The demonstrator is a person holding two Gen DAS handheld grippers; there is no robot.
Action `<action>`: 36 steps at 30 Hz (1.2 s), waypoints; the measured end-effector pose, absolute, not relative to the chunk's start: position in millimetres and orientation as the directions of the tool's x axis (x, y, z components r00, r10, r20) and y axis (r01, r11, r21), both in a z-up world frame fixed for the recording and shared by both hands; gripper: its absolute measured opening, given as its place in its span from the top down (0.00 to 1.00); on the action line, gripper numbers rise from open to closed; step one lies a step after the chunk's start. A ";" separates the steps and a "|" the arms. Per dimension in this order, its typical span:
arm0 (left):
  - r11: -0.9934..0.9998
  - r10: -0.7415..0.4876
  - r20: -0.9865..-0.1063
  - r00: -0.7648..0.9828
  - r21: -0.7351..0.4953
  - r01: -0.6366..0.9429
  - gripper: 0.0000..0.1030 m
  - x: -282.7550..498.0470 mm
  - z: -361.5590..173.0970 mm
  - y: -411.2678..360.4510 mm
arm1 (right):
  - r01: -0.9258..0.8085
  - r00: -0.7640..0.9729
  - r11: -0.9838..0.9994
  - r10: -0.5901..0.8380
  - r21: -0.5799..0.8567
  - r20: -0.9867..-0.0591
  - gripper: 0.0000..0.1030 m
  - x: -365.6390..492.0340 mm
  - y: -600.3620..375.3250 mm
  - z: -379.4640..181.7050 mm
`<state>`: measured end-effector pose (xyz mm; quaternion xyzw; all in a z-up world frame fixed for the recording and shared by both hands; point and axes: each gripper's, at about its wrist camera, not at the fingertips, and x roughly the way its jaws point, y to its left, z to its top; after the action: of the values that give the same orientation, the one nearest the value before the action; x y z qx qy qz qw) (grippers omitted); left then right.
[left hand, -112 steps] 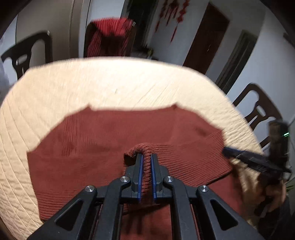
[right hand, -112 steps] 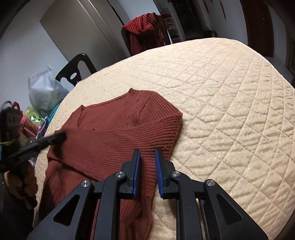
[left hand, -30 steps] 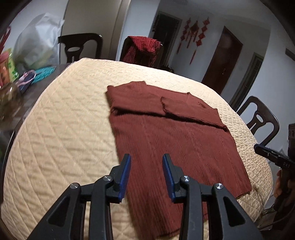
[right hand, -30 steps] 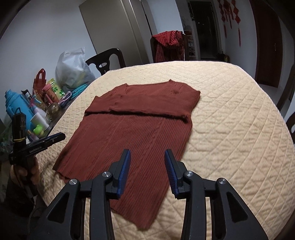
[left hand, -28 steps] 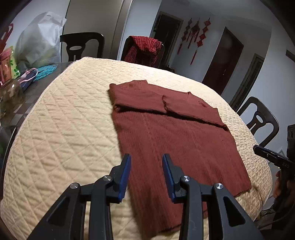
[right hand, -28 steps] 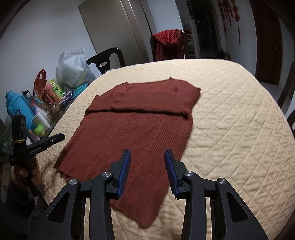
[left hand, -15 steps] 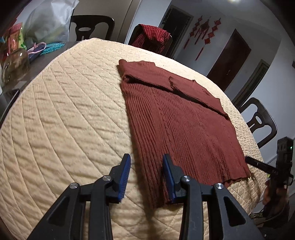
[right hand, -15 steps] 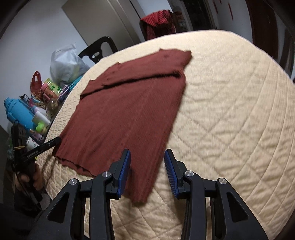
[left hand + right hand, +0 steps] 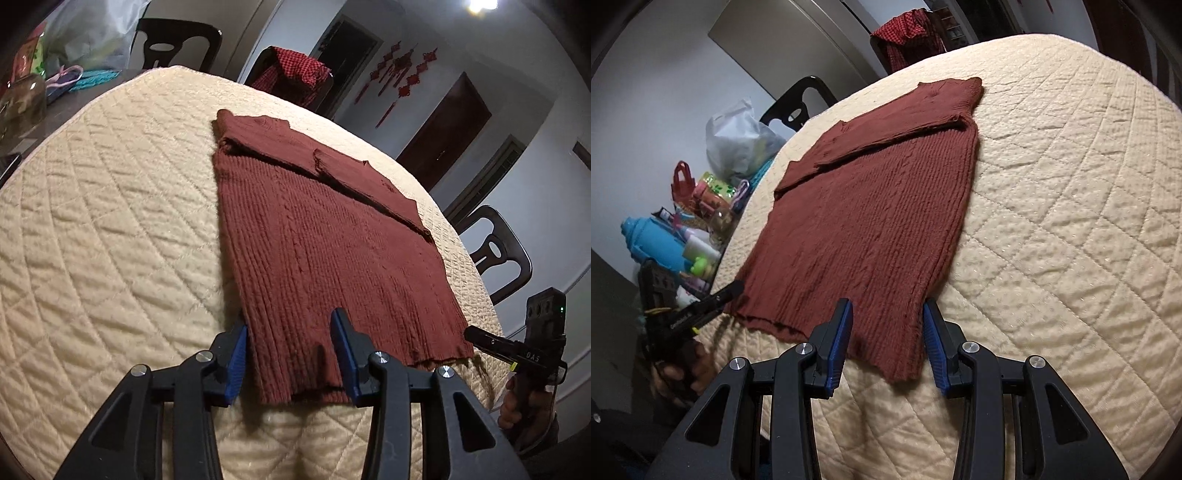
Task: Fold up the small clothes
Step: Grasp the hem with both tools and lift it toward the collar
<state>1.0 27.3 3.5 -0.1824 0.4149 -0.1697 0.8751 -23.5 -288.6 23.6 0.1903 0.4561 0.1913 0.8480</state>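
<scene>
A dark red ribbed sweater (image 9: pixel 325 236) lies flat on the cream quilted table (image 9: pixel 110 236), its sleeves folded across the far end. My left gripper (image 9: pixel 290 332) is open, its jaws straddling the near left corner of the hem. My right gripper (image 9: pixel 888 323) is open, its jaws straddling the near right corner of the sweater (image 9: pixel 871 206). Each gripper also shows in the other's view: the right gripper (image 9: pixel 476 338) at the hem's right corner, the left gripper (image 9: pixel 733 290) at the hem's left corner.
A red checked garment (image 9: pixel 295 74) hangs on a chair beyond the table. Black chairs (image 9: pixel 495 254) stand around it. Bottles, a blue flask (image 9: pixel 653 243) and a plastic bag (image 9: pixel 738 140) crowd a side surface left of the table (image 9: pixel 1071 206).
Both grippers let go of the sleeves, opened, pulled back and came down to the near hem corners. In the last half second they closed in on the hem.
</scene>
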 end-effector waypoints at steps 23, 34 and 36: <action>0.842 -0.483 -0.571 0.664 -0.512 0.171 0.93 -15.3 34.4 44.8 | -0.208 0.584 0.798 0.566 0.566 -0.582 0.93 -38.6 -319.5 56.3; 0.800 -0.529 -0.508 0.680 -0.566 0.200 0.93 -31.5 45.2 56.4 | -0.228 0.599 0.766 0.597 0.601 -0.533 0.93 -52.8 -333.5 60.7; 0.796 -0.530 -0.495 0.688 -0.571 0.202 0.93 -28.3 49.4 57.0 | -0.247 0.612 0.761 0.602 0.600 -0.513 0.93 -50.4 -333.2 66.7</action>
<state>-28.3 57.0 49.4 -0.2438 0.3362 -0.2068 0.8859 -50.4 -333.2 66.7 0.2431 0.3656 0.2455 0.8643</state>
